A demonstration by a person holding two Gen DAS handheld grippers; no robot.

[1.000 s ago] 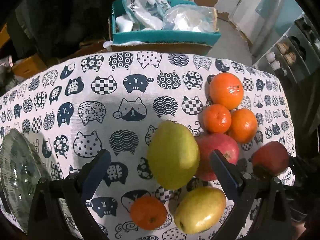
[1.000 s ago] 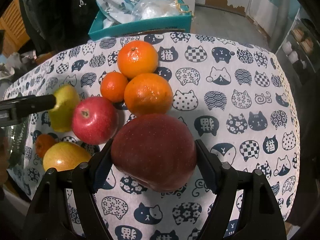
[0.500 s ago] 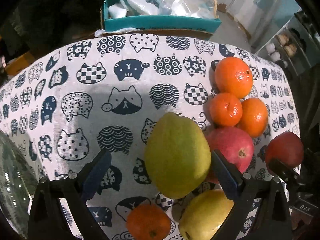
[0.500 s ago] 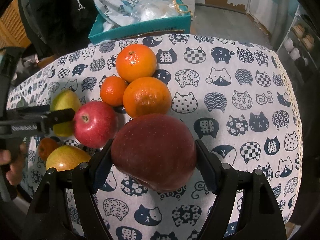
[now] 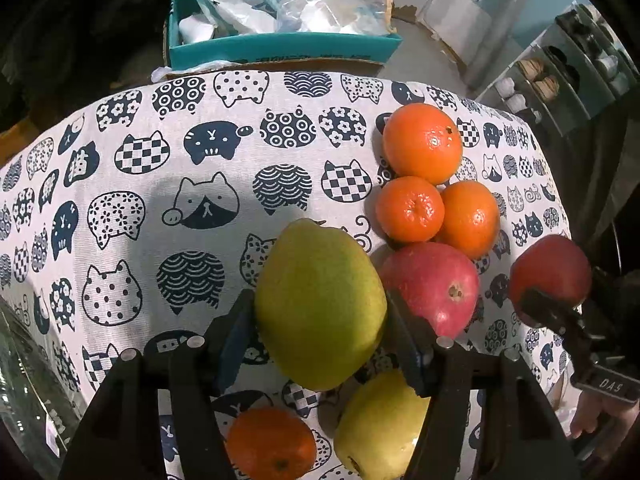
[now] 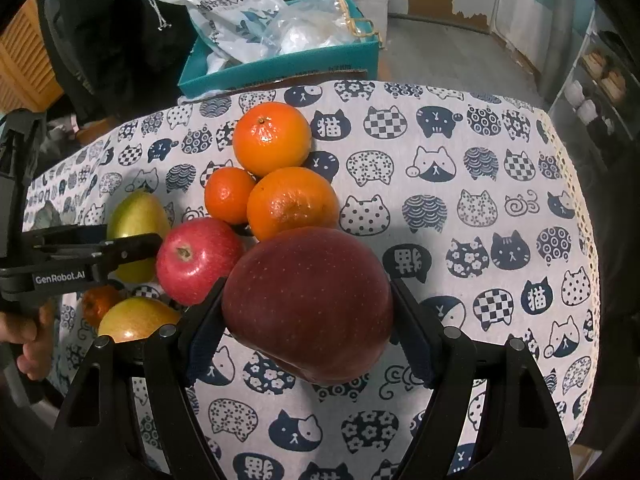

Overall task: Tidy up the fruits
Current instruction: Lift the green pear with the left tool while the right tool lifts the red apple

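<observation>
Left gripper (image 5: pixel 320 320) jaws closing on green pear (image 5: pixel 320 304), pads touching

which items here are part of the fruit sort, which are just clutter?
Job:
- green pear, left gripper closing on it
- dark red apple in right gripper
- bright red apple
- three oranges
- yellow pear
- small orange

Clutter:
- teal cardboard box of plastic bags
- cat-print tablecloth
</observation>
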